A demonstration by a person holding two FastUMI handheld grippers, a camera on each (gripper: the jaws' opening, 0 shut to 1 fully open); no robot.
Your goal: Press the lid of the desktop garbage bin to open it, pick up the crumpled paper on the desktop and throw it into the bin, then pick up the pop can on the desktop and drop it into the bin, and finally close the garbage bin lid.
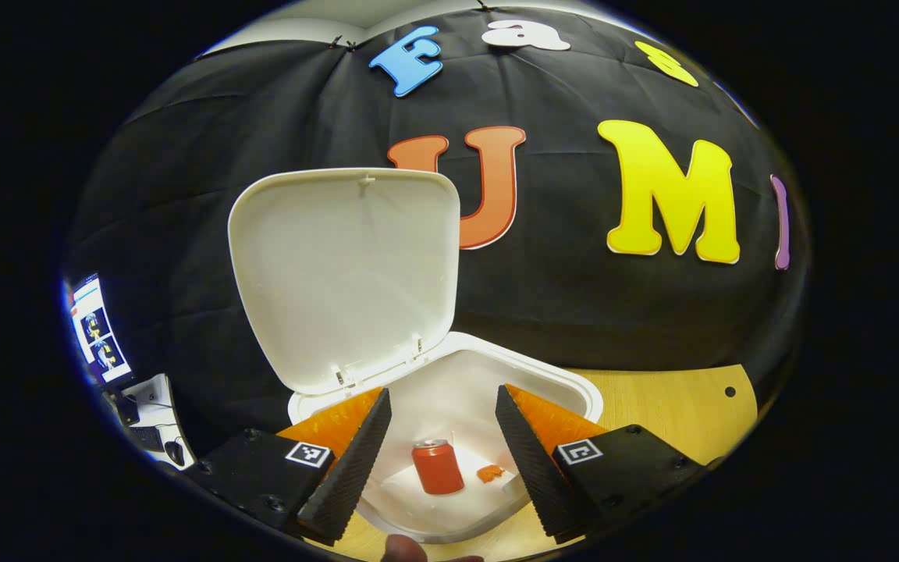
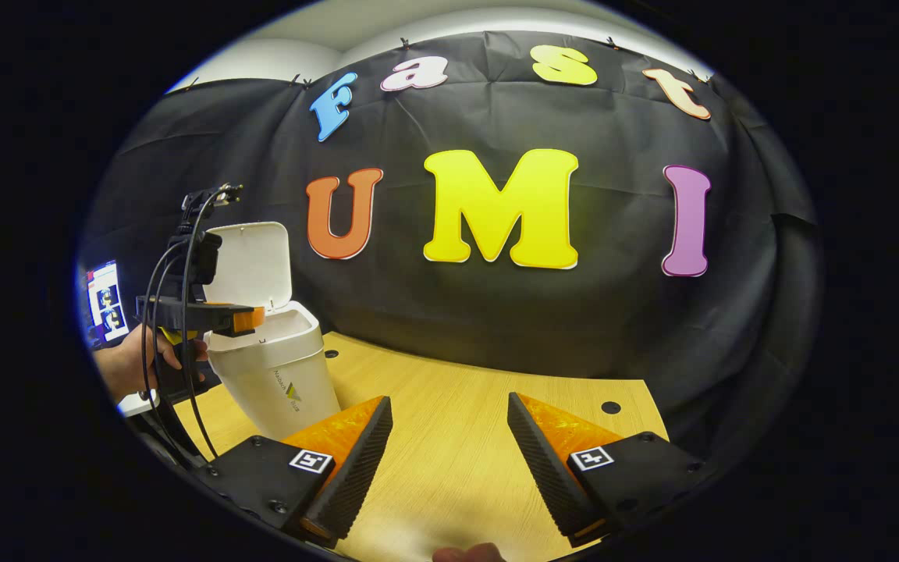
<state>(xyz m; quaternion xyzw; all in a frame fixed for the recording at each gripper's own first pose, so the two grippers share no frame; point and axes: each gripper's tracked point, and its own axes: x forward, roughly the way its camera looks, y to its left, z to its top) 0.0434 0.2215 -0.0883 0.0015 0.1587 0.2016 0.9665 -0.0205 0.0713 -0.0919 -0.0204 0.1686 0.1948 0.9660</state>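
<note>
1. Bin (image 1: pixel 449 375) sat on the table (image 2: pixel 449 437), lid (image 1: pixel 344 273) flipped up.
2. Can (image 1: pixel 437 466) stood inside on the bottom, paper (image 1: pixel 449 499) under it.
3. Left gripper (image 1: pixel 443 460) hung right over the opening, fingers apart, holding nothing.
4. Right gripper (image 2: pixel 449 460) was off to the side above the table, wide apart too.

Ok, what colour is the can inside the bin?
Red, with a silver top. The can stands in the white bin, seen best in the left gripper view.

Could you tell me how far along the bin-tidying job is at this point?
Nearly done. The lid stands open, and the can lies in the bin on white paper. The left gripper hovers open above the bin; the right gripper is open over the table. Left: closing the lid.
</note>
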